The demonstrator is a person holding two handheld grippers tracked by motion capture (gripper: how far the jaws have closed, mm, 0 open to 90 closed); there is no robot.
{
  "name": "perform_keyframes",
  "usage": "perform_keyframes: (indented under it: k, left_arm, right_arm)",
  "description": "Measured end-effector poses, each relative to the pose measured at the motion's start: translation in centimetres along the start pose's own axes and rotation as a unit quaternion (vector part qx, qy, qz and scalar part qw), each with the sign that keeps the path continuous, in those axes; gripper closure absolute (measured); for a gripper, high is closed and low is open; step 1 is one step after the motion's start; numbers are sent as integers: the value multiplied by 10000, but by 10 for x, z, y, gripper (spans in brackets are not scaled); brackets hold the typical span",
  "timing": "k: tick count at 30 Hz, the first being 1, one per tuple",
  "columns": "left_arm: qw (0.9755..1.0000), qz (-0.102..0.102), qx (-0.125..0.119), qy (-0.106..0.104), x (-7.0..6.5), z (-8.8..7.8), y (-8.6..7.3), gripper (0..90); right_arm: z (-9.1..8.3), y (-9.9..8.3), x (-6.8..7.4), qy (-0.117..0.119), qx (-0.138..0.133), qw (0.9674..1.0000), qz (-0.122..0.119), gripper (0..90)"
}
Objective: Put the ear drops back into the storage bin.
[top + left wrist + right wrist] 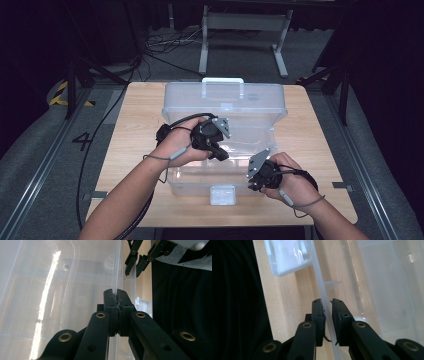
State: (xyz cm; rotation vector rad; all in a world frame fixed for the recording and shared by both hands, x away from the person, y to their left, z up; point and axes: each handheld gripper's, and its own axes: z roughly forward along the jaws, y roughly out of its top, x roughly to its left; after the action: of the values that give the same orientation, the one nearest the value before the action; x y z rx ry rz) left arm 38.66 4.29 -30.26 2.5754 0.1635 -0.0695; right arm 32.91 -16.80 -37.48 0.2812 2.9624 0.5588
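Nearest, right tongs (pixel 327 305): seen at the front right corner of the clear plastic storage box (pixel 200 186) in the high view; in the right gripper view the two black jaws straddle the box's thin front rim with a narrow gap; the left pad looks to lie against the rim, the right pad stands just off it; whether they press on it I cannot tell
Right hand (pixel 292 182): wrapped round the tongs body, grey three-cornered plate on top; cable loops behind the wrist
Front latch (pixel 222 194): white clip at the middle of the box's front wall, just beside the right tongs; in the right gripper view it hangs over the pale wood
Left tongs (pixel 115 293): jaws pinched together on the box's thin clear wall edge, which runs straight up from between the pads; the other tongs show farther off at the top of the left gripper view
Left hand (pixel 182 142): over the left part of the open box, tongs pointing down into it
Box: sits mid tabletop (pixel 135 130), base toward the person
Lid (pixel 225 97): swung open, standing up at the far side; white carry handle (pixel 222 80) at its top
Beyond: grey floor, cables, a metal frame stand (pixel 245 22)
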Motion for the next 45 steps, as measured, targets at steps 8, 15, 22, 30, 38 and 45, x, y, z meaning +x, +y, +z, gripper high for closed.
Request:
perform_keyframes:
  k: [8, 15, 22, 30, 38, 45]
  left_arm:
    - [10000, -4, -3, -5, 0, 0, 0, 884]
    - [10000, -8, -4, 4, 0, 0, 0, 884]
    - [10000, -24, -15, 24, -1, 0, -1, 884]
    - [10000, -51, -35, 57, -2, 0, -1, 883]
    - [9999, -89, -51, 58, -2, 0, -3, 882]
    - [9999, -95, -59, 80, -4, 0, -4, 881]
  right_arm:
    - [-21, -3, -2, -31, -125, 9999, -35, 841]
    - [-40, -9, -5, -69, -386, 9992, 92, 876]
    - [-55, -12, -8, -109, -690, 9974, 186, 900]
    - [-72, -17, -12, -219, -1063, 9937, 295, 900]
    - [-82, -22, -20, -284, -1432, 9880, 498, 900]
    - [-89, -29, -29, -445, -1904, 9768, 875, 900]
